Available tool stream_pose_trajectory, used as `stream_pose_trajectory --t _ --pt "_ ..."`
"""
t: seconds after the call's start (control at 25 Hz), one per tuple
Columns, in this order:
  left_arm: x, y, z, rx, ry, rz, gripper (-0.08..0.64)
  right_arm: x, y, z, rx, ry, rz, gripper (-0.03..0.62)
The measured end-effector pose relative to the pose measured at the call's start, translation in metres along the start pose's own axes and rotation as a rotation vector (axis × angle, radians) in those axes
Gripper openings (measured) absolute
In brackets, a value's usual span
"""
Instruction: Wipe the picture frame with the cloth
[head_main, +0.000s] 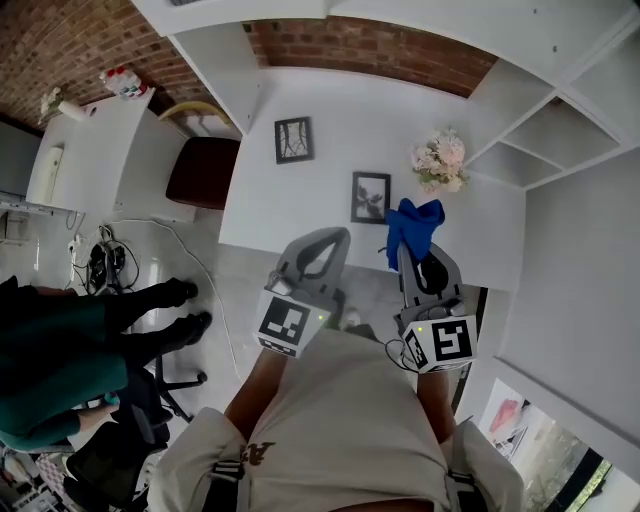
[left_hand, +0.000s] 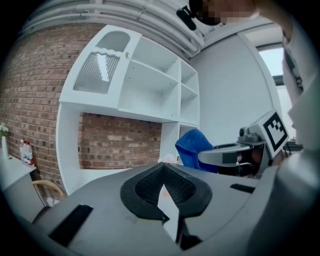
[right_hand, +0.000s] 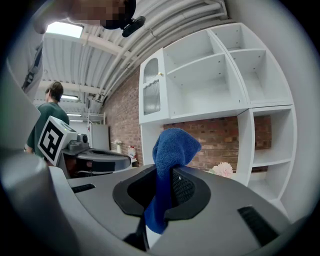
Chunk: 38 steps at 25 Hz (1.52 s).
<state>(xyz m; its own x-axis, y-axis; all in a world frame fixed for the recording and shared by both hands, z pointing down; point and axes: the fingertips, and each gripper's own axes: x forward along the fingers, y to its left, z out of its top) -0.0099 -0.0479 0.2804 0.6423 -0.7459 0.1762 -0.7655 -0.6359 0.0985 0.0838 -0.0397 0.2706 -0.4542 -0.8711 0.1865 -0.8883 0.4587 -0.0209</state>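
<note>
Cloth (right_hand: 172, 147) pinched in right tongs (right_hand: 159, 210) | left tongs (left_hand: 167, 200) closed, empty | nearer picture frame (head_main: 371, 197) on table (head_main: 300, 210)

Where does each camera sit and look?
Head view: on the person's head, looking down at the desk, left tongs, right tongs, shirt.
Left tongs view: on the left tongs, facing shelves; shut tips show.
Right tongs view: on the right tongs; tips hold the blue cloth.
Both tongs views share the cloth and shelves.
</note>
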Motion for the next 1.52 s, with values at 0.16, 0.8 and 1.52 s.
stream_pose_trajectory --t 0.16,0.8,1.52 --pt "0.014 0.014 -0.003 0.002 0.000 -0.044 0.000 0.016 -0.005 -0.008 -0.009 0.032 -0.038 0.035" --pt "0.059 0.048 -0.062 -0.004 0.074 -0.175 0.000 0.062 -0.015 -0.054 -0.025 0.125 -0.114 0.037" --pt "0.106 0.058 -0.143 -0.007 0.245 -0.170 0.000 0.091 -0.042 -0.133 -0.016 0.310 -0.054 0.037"
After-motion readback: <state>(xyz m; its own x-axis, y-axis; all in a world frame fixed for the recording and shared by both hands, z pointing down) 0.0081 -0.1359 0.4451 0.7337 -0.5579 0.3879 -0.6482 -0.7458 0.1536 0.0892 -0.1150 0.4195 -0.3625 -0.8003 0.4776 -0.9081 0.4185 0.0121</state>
